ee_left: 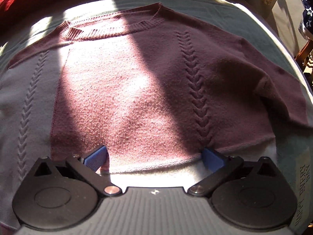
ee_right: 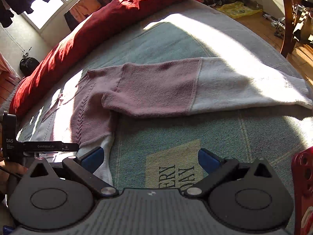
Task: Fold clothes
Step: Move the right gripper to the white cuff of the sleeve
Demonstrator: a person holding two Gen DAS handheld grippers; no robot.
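A mauve and pale grey knit sweater (ee_left: 137, 90) lies flat, front up, on a bed with its neckline at the far side. My left gripper (ee_left: 154, 156) is open at the bottom hem, blue pads apart on the fabric edge, nothing pinched. In the right wrist view the same sweater (ee_right: 156, 90) shows from its side, one sleeve (ee_right: 225, 90) stretched out to the right with a pale cuff end. My right gripper (ee_right: 150, 160) is open over the bedspread, its left pad by the hem corner. The left gripper's body (ee_right: 39, 146) shows at the left edge.
A greenish-blue bedspread (ee_right: 225, 133) with a printed yellow patch (ee_right: 176, 168) covers the bed. A red duvet (ee_right: 97, 29) runs along the far side. A wooden chair (ee_right: 289, 19) and floor clutter lie beyond the bed's right edge. A red object (ee_right: 303, 186) is at the right border.
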